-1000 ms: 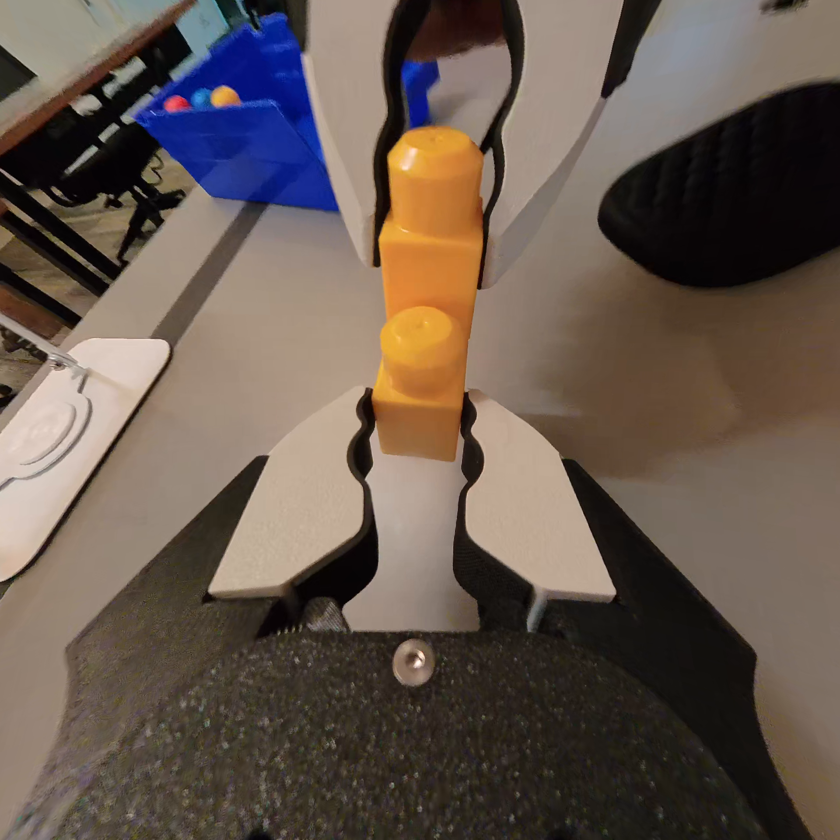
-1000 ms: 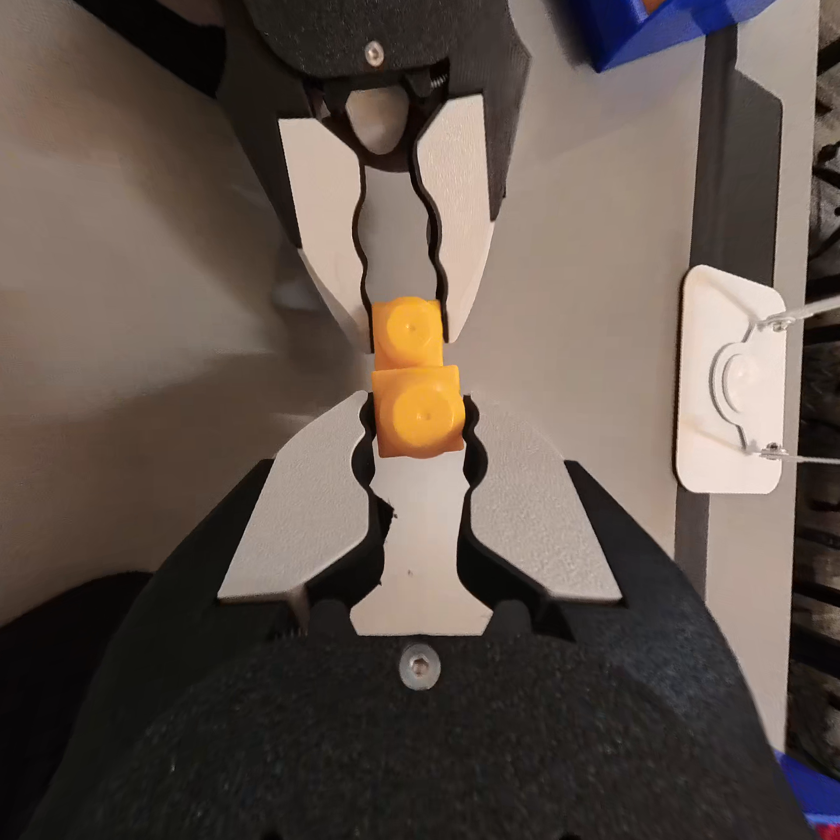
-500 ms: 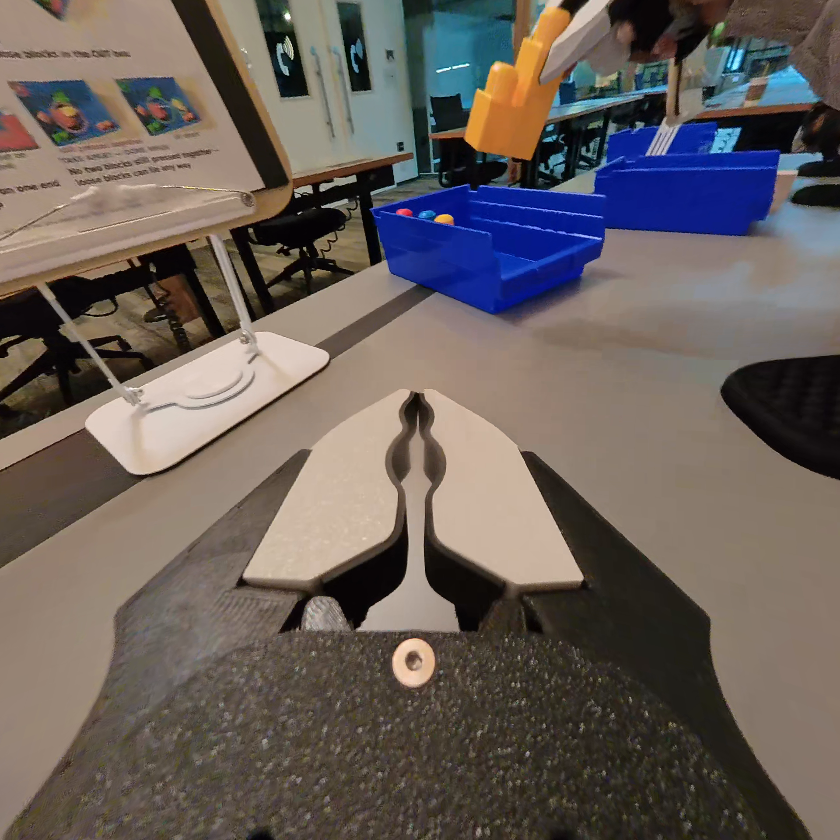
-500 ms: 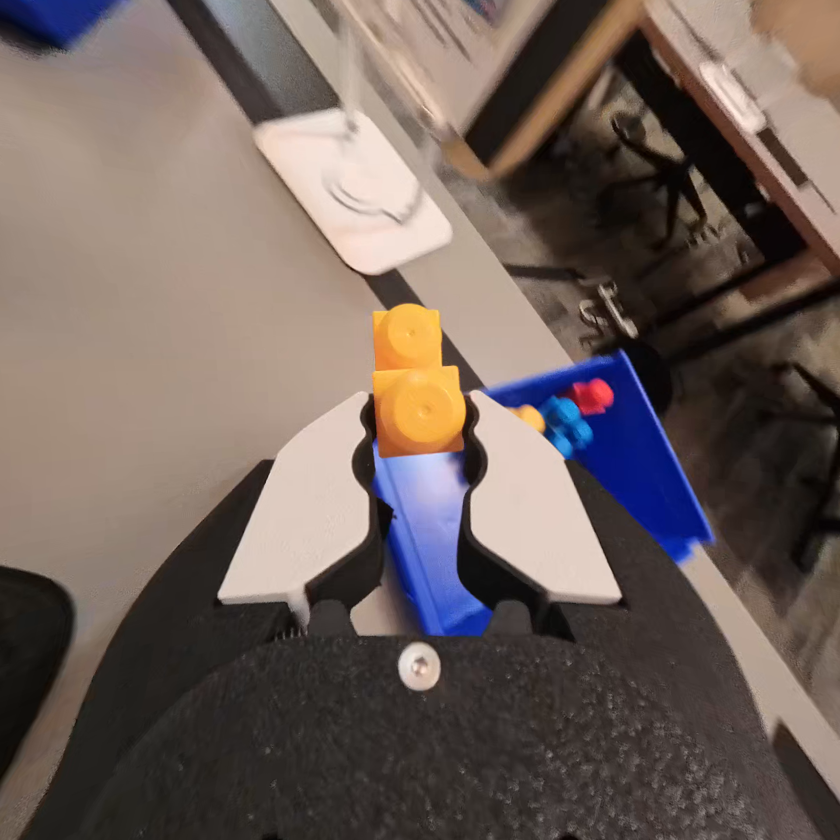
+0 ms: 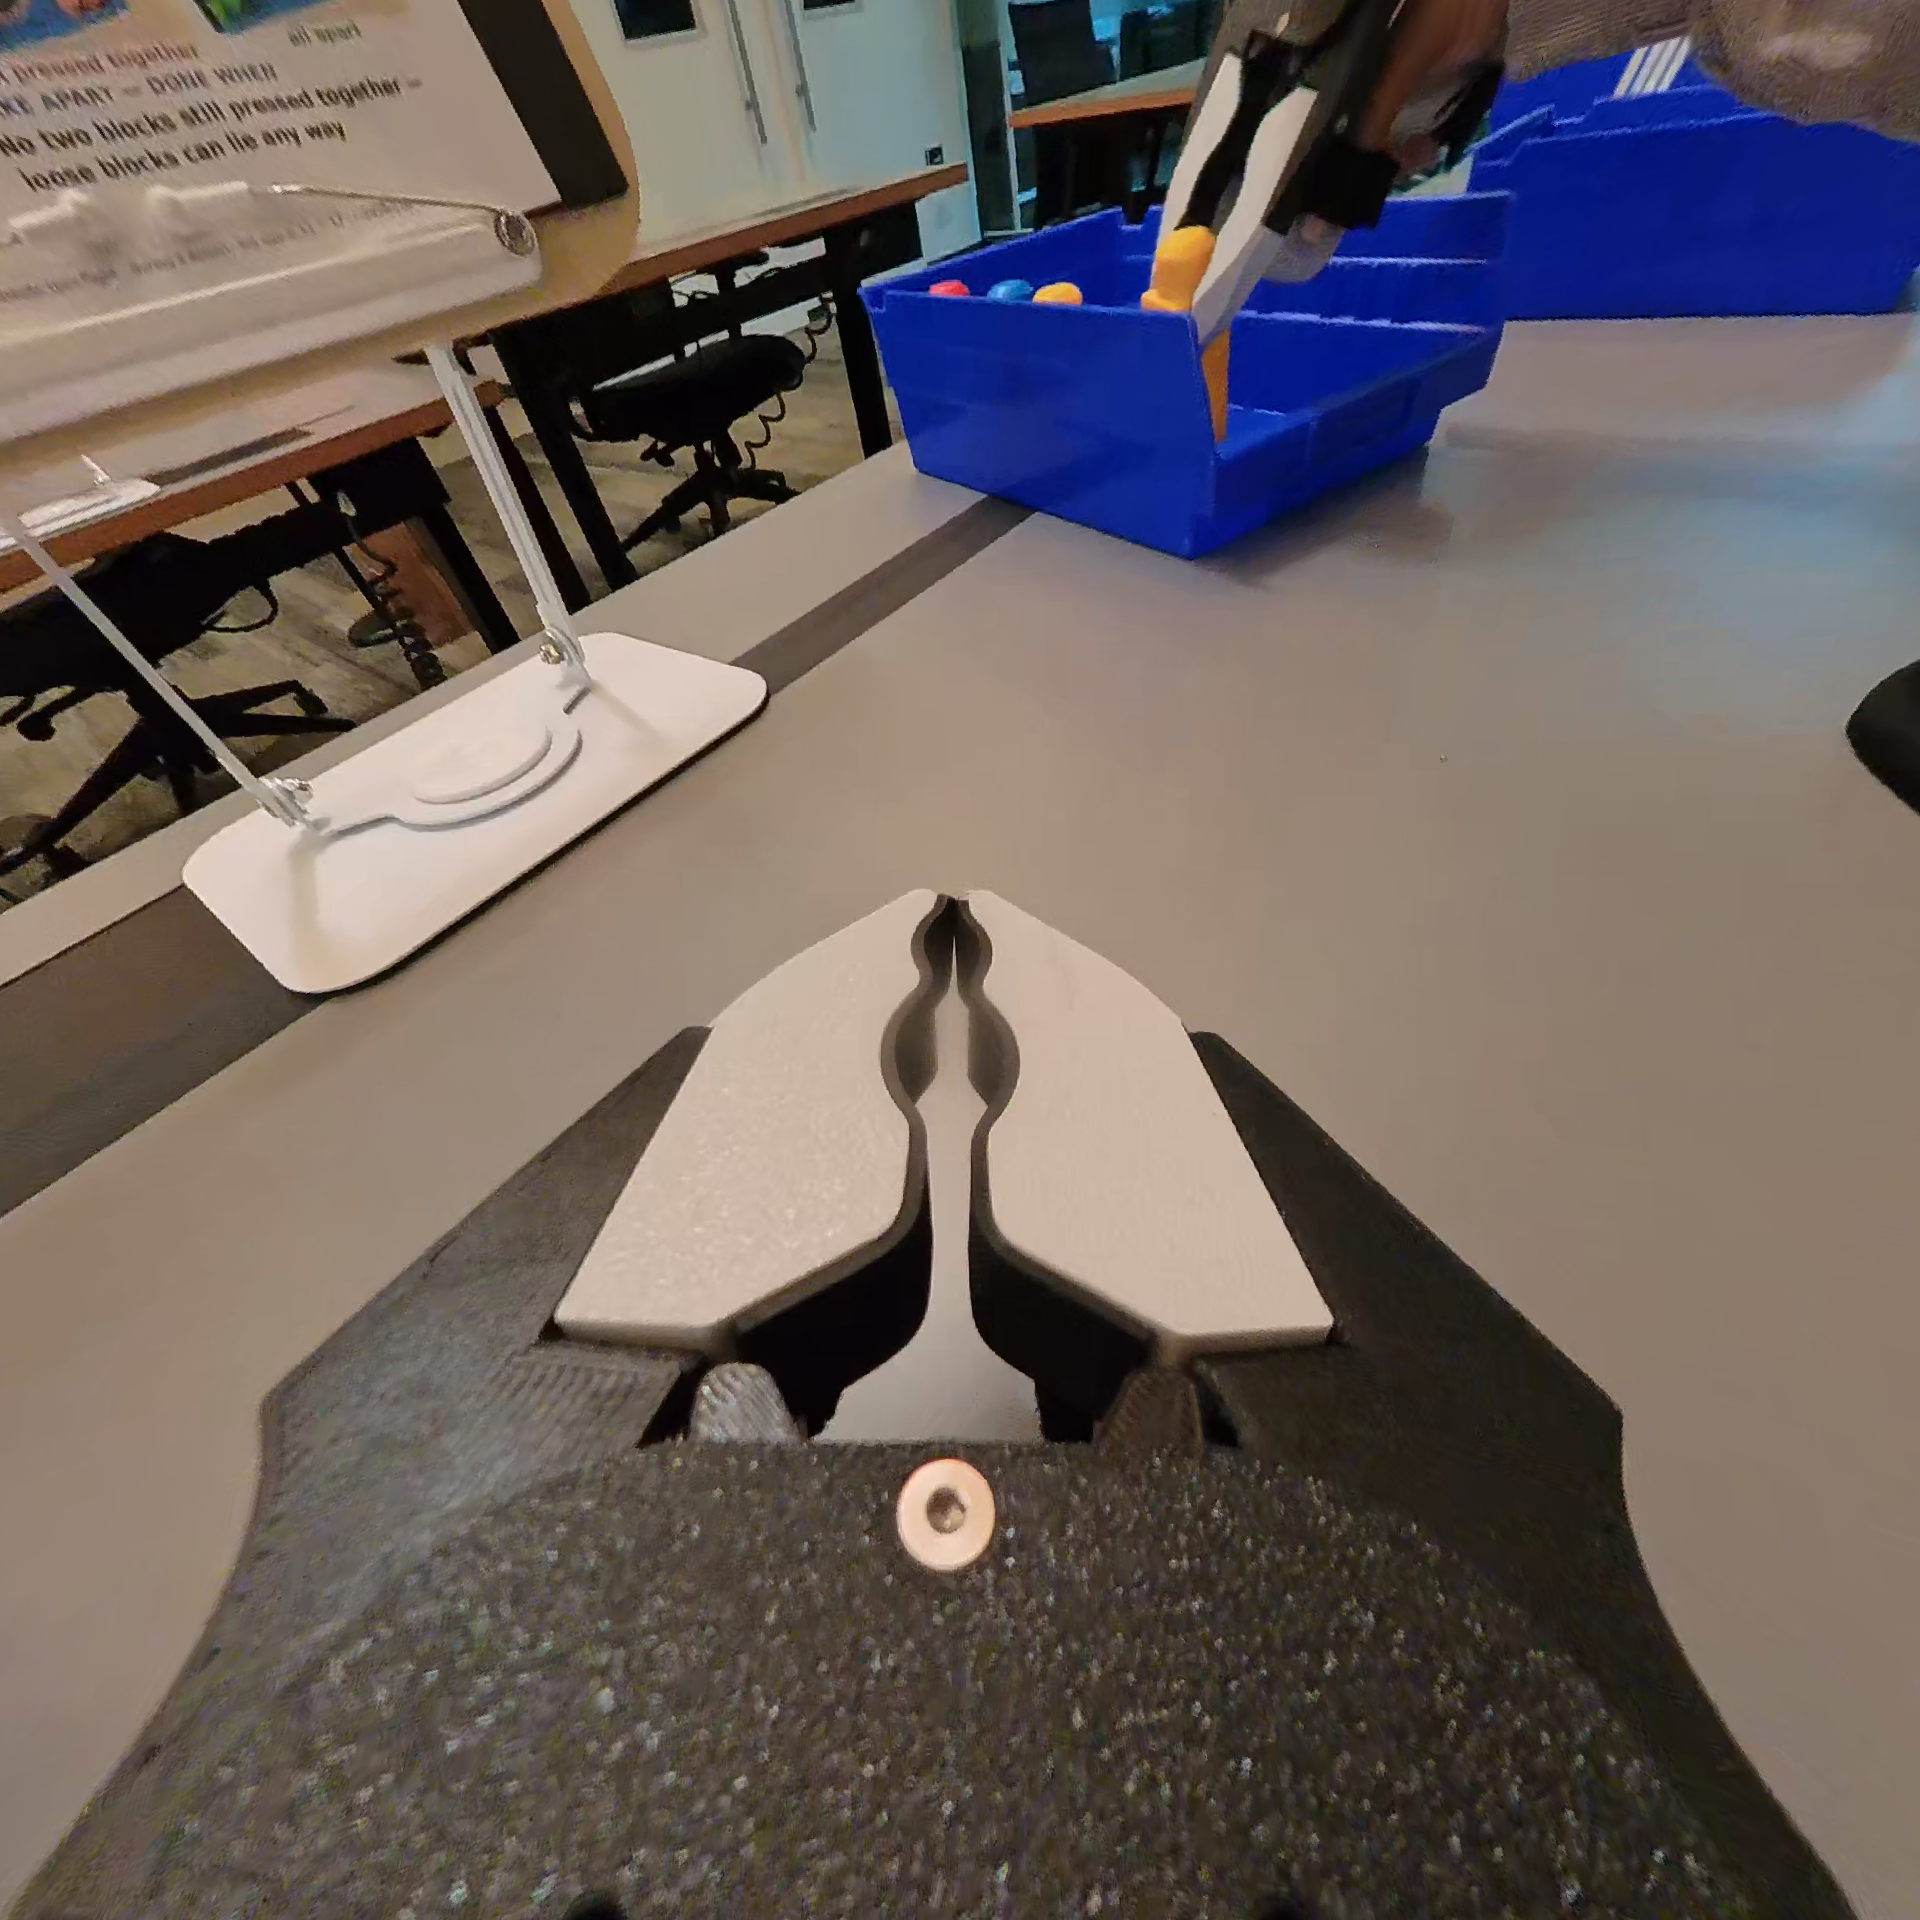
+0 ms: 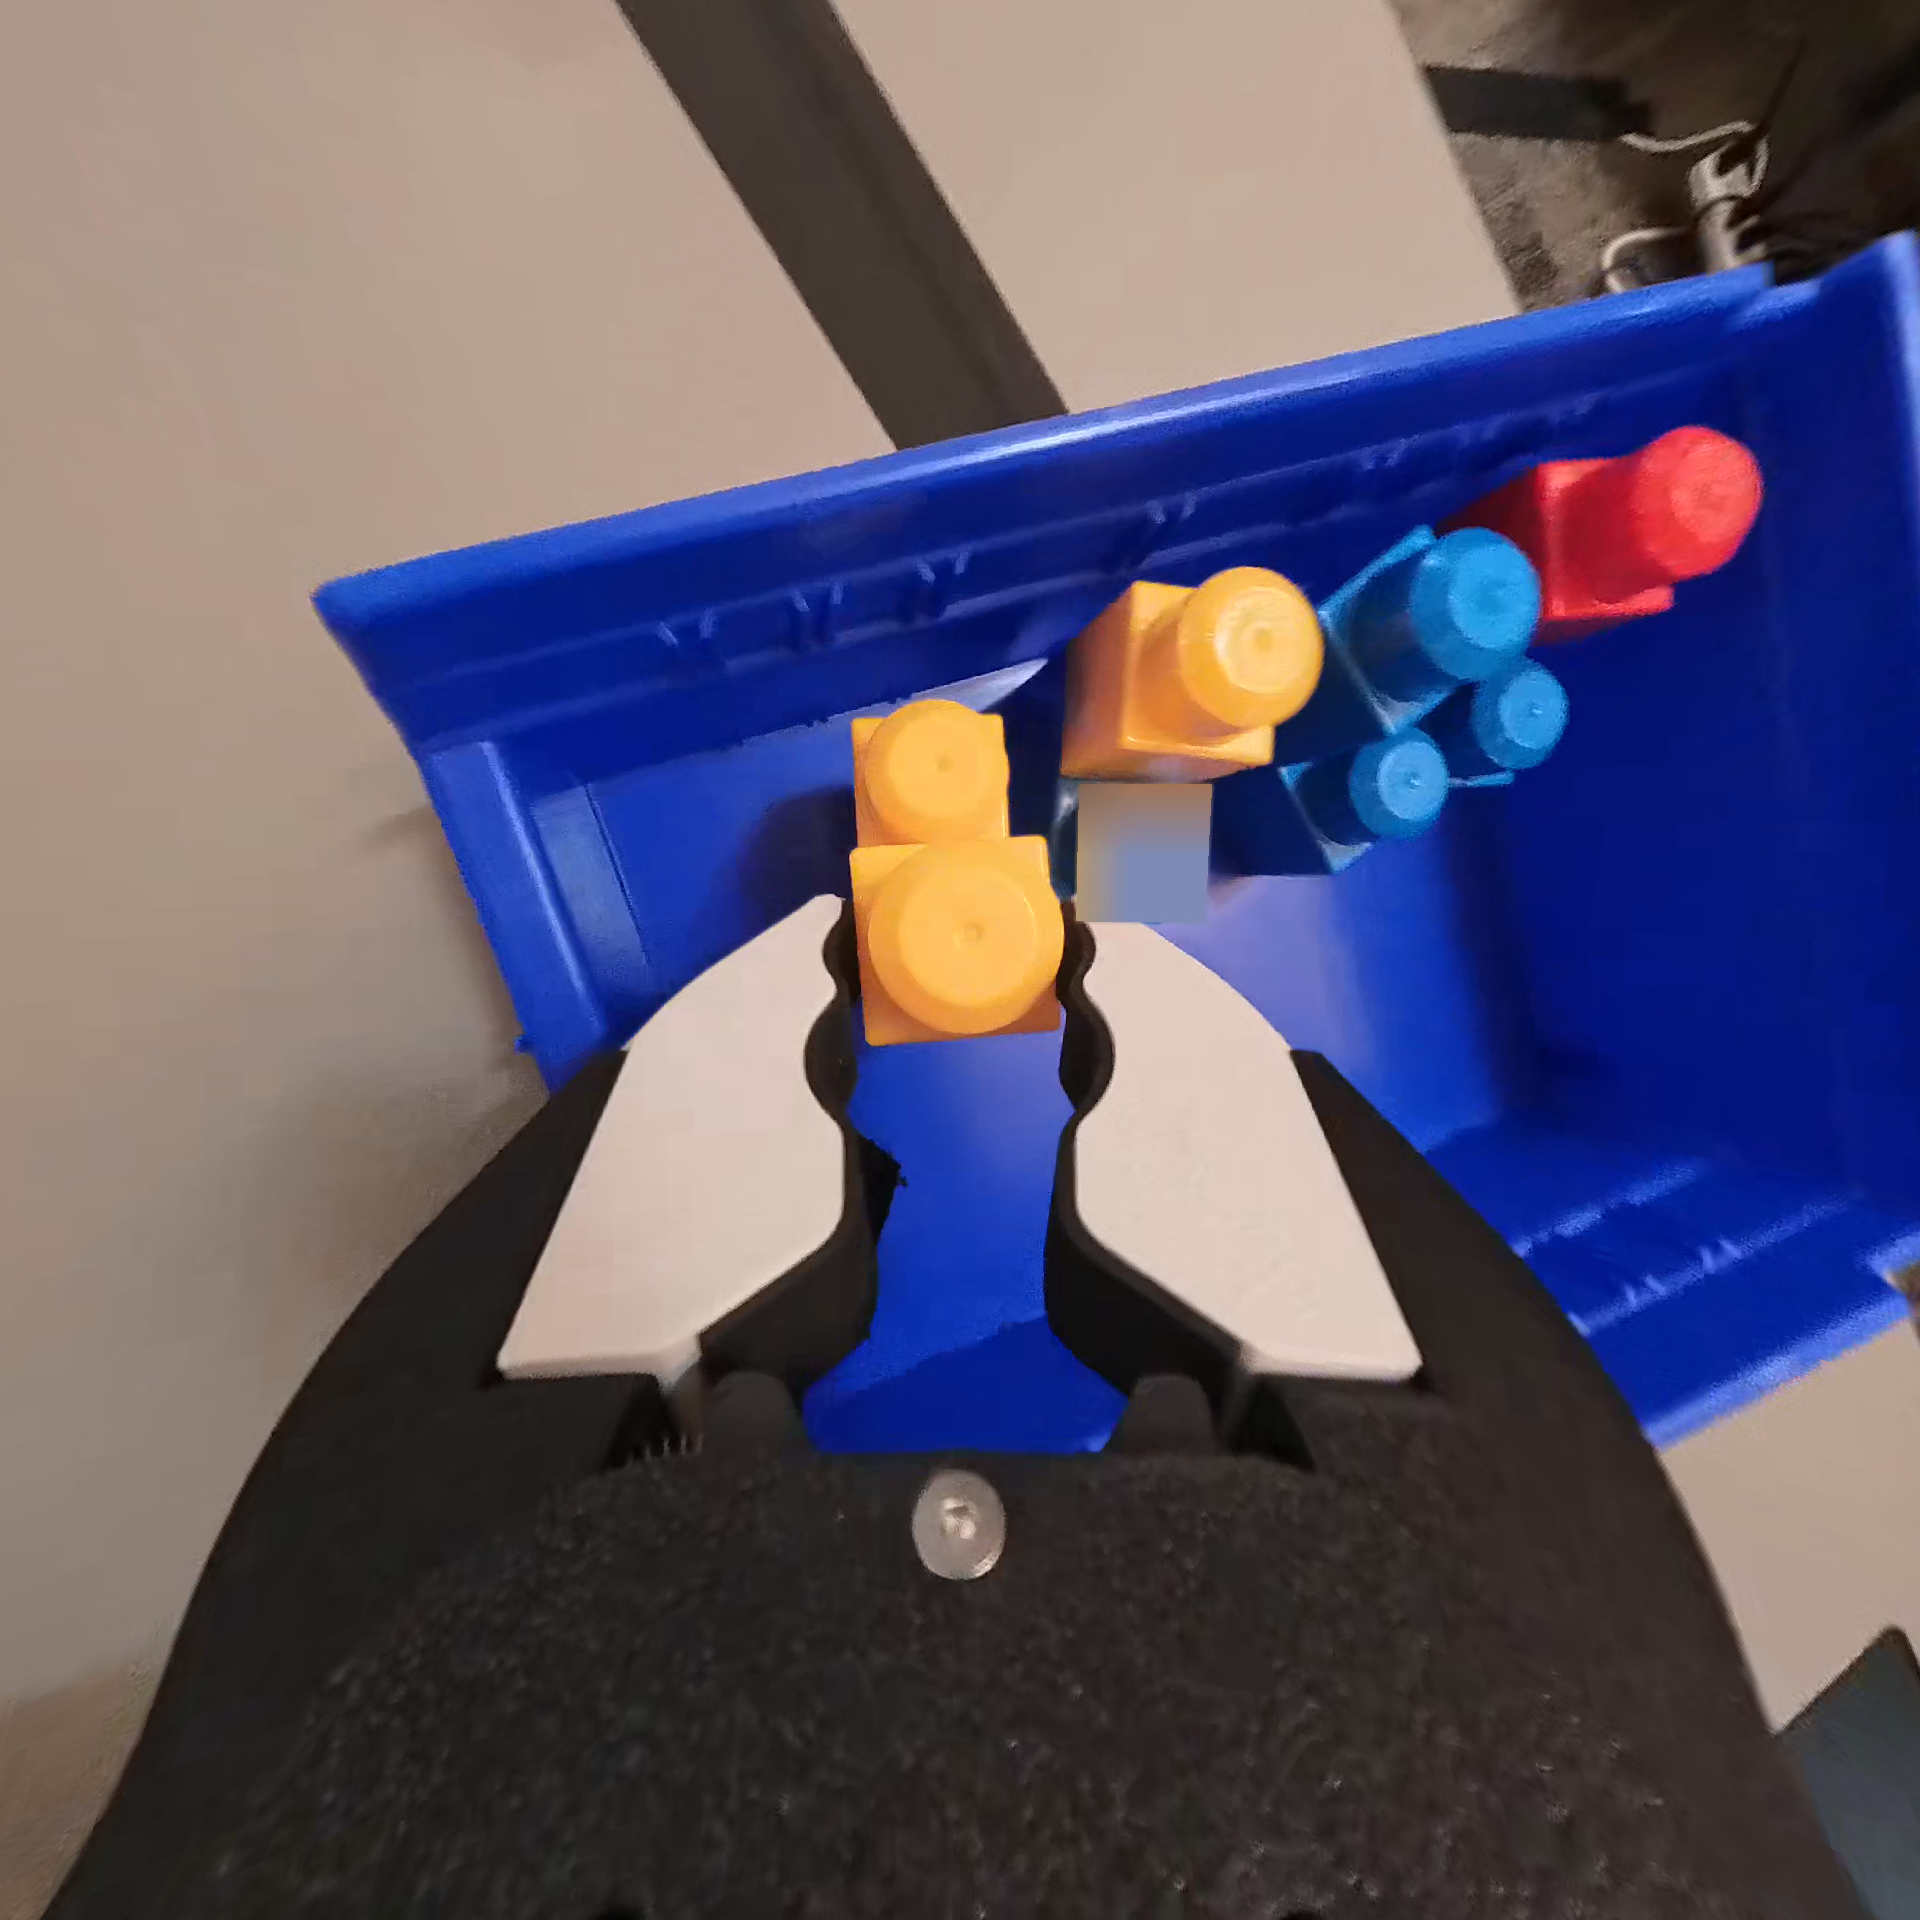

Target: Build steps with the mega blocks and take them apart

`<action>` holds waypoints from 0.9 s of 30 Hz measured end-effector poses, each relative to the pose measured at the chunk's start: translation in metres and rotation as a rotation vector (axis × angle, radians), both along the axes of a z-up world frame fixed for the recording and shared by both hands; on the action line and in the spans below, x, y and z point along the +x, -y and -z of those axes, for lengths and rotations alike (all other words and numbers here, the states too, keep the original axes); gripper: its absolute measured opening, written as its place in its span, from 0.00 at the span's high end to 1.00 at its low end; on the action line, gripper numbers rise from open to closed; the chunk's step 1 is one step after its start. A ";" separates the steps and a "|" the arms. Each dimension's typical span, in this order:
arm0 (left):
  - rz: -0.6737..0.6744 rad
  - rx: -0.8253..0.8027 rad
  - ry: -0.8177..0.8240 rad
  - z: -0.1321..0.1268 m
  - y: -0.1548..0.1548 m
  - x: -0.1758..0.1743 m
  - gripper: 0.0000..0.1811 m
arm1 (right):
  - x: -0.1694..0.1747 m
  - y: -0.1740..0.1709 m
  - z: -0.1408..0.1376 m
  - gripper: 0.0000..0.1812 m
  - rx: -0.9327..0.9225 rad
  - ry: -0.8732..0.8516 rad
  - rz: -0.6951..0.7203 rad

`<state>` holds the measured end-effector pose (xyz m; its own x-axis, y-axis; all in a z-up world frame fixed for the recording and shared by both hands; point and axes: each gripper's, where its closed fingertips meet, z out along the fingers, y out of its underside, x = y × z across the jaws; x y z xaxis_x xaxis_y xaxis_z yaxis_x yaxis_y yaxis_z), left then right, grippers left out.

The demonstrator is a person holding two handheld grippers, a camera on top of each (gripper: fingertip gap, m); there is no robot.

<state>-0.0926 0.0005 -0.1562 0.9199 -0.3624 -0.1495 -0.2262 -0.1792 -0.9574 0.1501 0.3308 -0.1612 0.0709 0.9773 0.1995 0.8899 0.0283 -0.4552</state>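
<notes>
My right gripper (image 6: 956,935) is shut on an orange stepped block piece (image 6: 951,883) and holds it inside a blue bin (image 6: 727,623), near the bin's end wall. The bin also holds a loose orange block (image 6: 1184,675), a blue block piece (image 6: 1423,675) and a red block (image 6: 1631,520). My left gripper (image 5: 954,904) is shut and empty, low over the grey table (image 5: 1351,831). In the left wrist view the right gripper (image 5: 1210,281) reaches down into the blue bin (image 5: 1091,416) with the orange piece (image 5: 1184,270).
A white stand base (image 5: 468,800) with a wire-held instruction board (image 5: 260,135) sits at the table's left edge. A second blue bin (image 5: 1714,208) stands behind the first. A black pad (image 5: 1891,738) lies at the right. A dark seam strip (image 6: 862,229) crosses the table. The left gripper's tips are roughly 40 cm from the right gripper's.
The left gripper let go of the orange piece and shut empty. The right gripper carried the piece away from it, over the table and down into the blue bin.
</notes>
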 end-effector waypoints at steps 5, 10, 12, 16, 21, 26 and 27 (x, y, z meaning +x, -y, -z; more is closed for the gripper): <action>0.005 -0.019 0.001 0.008 -0.002 -0.001 1.00 | -0.009 -0.018 0.020 0.80 0.034 0.051 -0.059; 0.020 -0.034 -0.009 0.013 -0.004 0.001 1.00 | -0.017 -0.038 0.020 0.80 0.078 0.095 -0.102; 0.027 -0.037 -0.016 0.015 -0.004 0.002 1.00 | -0.018 -0.044 0.020 0.80 0.088 0.124 -0.113; 0.039 -0.034 -0.033 0.016 -0.003 0.004 1.00 | -0.018 -0.053 0.020 0.79 0.105 0.181 -0.138; 0.048 -0.032 -0.035 0.015 -0.003 0.006 1.00 | -0.018 -0.055 0.020 0.74 0.100 0.194 -0.116; 0.030 -0.045 -0.024 0.013 -0.001 0.003 1.00 | -0.015 -0.045 -0.002 0.64 0.080 0.165 -0.070; 0.026 -0.044 -0.019 0.012 -0.001 0.002 1.00 | -0.020 -0.039 -0.014 0.64 0.083 0.112 -0.063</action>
